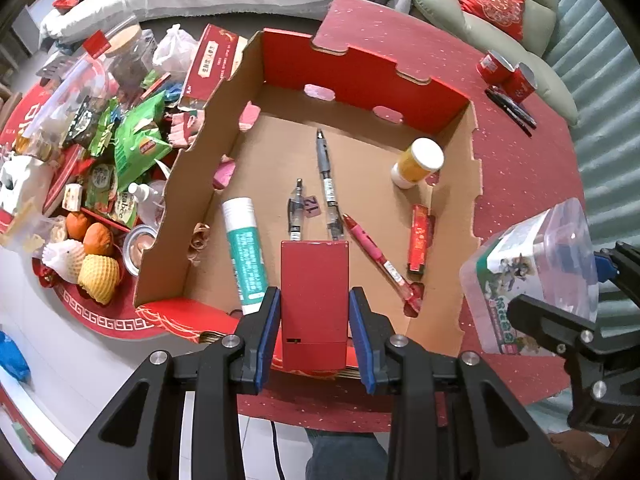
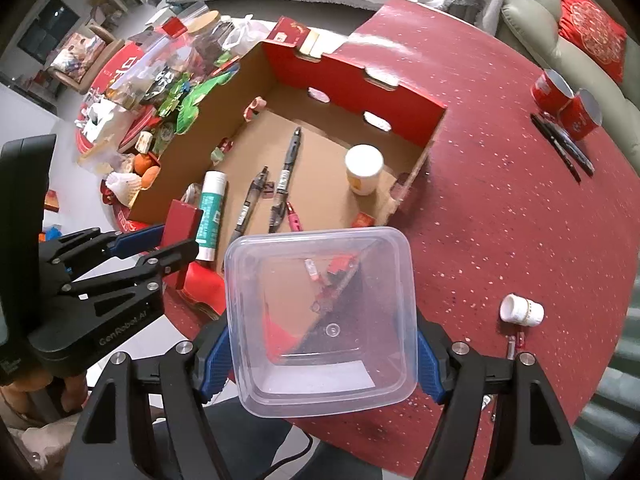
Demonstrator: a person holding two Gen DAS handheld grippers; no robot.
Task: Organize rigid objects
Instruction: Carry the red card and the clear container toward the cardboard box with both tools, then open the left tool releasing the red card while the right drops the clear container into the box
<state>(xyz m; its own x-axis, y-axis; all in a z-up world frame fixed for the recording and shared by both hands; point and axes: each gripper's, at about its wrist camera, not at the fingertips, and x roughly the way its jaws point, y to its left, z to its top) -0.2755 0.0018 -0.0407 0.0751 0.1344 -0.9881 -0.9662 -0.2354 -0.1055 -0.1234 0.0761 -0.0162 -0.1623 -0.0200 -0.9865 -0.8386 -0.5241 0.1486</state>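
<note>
Left tool point(image 1: 315, 322) clamps red box point(image 1: 314, 300) above the cardboard tray's point(image 1: 460, 216) 6 o'clock edge. Right tool point(image 2: 322, 364) grips clear container point(image 2: 320, 320) at tray's 5 o'clock. Risk: dropped box lands on pens point(image 1: 330, 188) or catches the rim; tools could collide.

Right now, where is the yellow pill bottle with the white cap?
The yellow pill bottle lies in the cardboard box's far right corner, beyond the small red carton.

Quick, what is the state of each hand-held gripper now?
Left hand-held gripper: closed on the red box.
Right hand-held gripper: closed on the clear plastic container.
</note>
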